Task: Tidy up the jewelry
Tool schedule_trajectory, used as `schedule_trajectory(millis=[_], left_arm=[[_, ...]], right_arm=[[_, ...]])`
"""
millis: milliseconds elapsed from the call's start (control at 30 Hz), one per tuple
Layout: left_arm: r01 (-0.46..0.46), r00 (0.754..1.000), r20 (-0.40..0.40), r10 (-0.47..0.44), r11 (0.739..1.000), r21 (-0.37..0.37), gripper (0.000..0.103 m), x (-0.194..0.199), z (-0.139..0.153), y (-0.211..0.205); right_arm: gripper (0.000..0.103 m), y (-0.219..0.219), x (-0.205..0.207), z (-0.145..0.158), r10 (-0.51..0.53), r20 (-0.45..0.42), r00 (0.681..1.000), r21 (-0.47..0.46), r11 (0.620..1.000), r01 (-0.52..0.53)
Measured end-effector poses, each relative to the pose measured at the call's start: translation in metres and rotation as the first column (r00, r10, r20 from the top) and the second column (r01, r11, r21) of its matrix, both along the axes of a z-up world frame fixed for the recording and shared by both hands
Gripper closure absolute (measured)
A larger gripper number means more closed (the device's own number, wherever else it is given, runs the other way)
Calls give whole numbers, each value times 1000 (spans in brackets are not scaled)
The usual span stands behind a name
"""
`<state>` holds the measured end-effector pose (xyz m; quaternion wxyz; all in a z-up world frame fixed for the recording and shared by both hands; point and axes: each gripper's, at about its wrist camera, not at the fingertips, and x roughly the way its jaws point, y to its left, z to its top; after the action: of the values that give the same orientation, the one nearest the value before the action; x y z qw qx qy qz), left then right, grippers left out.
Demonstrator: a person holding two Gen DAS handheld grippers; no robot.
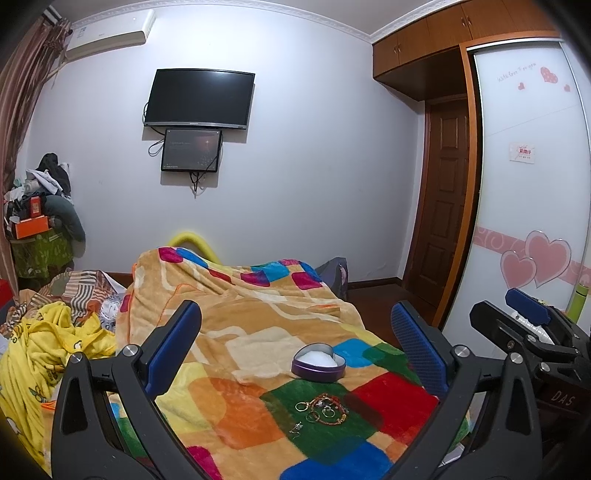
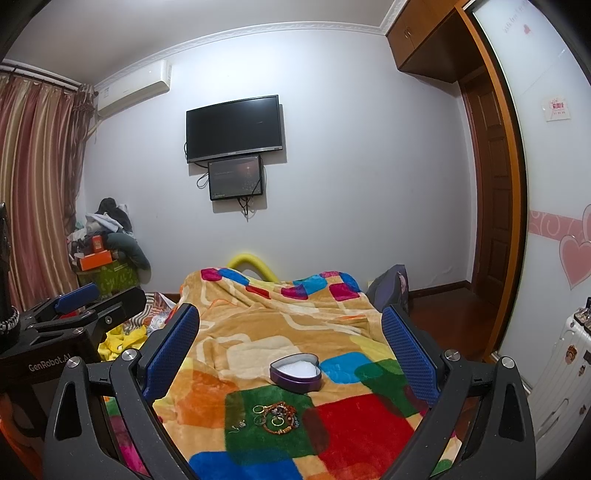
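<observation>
A small heap of jewelry [image 1: 322,409] lies on the green patch of a patchwork blanket [image 1: 258,332] spread over the bed: a beaded bracelet [image 2: 281,421] curled around a few rings, a gold ring [image 2: 259,409] just left of it, and a pair of small earrings [image 2: 238,426] a little farther left and nearer. Just beyond the heap, apart from it, sits a heart-shaped purple tin [image 2: 295,371], lid off, with white padding inside.

The left hand-held gripper [image 1: 295,350] hangs above the near end of the bed with its blue-padded fingers spread wide, nothing between them; heap and tin both show in the gap. The right hand-held gripper [image 2: 290,350] is likewise spread wide and empty, framing the same things. Each one shows at the edge of the other's view, side by side.

To the left of the blanket lies crumpled yellow bedding [image 1: 48,350]. On the far wall hang a dark television [image 1: 199,99] with a smaller screen [image 1: 191,149] below it and an air conditioner [image 1: 107,35] up left. Striped curtains [image 2: 33,192] hang far left above a pile of clothes and boxes [image 2: 107,243]; a wooden door [image 1: 445,199] and a wardrobe panel with pink hearts [image 1: 532,206] stand on the right.
</observation>
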<state>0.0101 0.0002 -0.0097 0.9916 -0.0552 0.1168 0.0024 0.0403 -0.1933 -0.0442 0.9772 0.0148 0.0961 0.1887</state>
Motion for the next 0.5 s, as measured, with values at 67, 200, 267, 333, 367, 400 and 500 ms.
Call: schedule_trajectory(millis=[67,200,267,333,367,400,500], left_arm=[[-1,1000,0,1,1000,2,0,0,0,0],[1,1000,-1,-1,1000,-4,0,0,0,1],[4,1000,-3,-4,1000,-12,0,1,0,2],[3,1000,-5,-3,1000,-16,0,2,-1,2],[1,1000,-6,-1,1000,-16,0,2,-1,2],[-1,1000,-8,1,1000,-16,0,3,-2,3],[-3,1000,-12,2,1000,-17,0,4,-1,4]], right_arm=[[5,0,0,0,0,0,1000,0,1000,0],[5,-1,0,0,-4,-4,1000,3,1000,4],[5,-1,0,0,-4,-5,1000,5,1000,4],[5,-1,0,0,-4,-5,1000,6,1000,4],[5,-1,0,0,-5,-5,1000,5,1000,5],[5,-3,0,1,-6,-6,1000,5,1000,6],[5,-3,1,0,-8,-12,1000,2,1000,8]])
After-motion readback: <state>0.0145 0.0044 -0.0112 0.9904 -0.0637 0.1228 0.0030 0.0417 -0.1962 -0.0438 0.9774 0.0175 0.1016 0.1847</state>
